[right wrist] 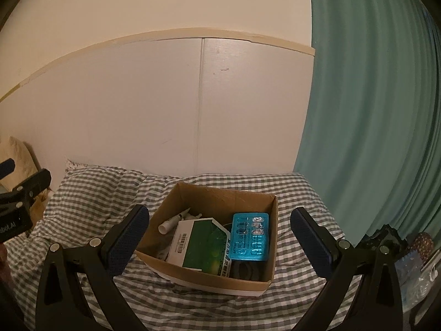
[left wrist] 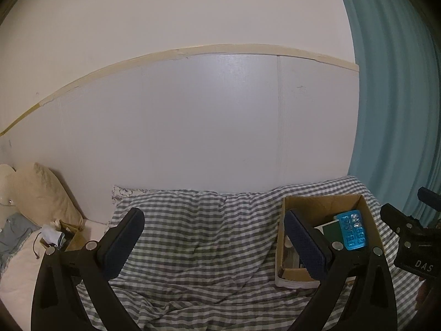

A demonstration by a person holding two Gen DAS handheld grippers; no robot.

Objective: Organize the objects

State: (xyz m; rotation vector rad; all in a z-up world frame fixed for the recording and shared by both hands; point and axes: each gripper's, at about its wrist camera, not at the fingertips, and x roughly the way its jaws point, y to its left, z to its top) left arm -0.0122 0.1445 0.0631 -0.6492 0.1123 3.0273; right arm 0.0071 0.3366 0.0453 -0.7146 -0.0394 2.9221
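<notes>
An open cardboard box point(right wrist: 220, 195) sits on the grey checked bedspread point(right wrist: 91, 193). Inside it lie a blue blister pack of pills point(right wrist: 249, 235), a green and white carton point(right wrist: 202, 245) and a white tube point(right wrist: 173, 220). My right gripper point(right wrist: 220, 237) is open and empty, its fingers apart on either side of the box, just in front of it. My left gripper point(left wrist: 213, 242) is open and empty over the bedspread point(left wrist: 193, 234), left of the box point(left wrist: 322, 204), where the blister pack point(left wrist: 354, 231) also shows.
A cream pillow point(left wrist: 41, 193) and a small box of clutter point(left wrist: 59, 237) lie at the far left by the wall. A teal curtain point(right wrist: 372, 110) hangs at the right. Dark bags and packets point(right wrist: 408, 251) sit at the right edge.
</notes>
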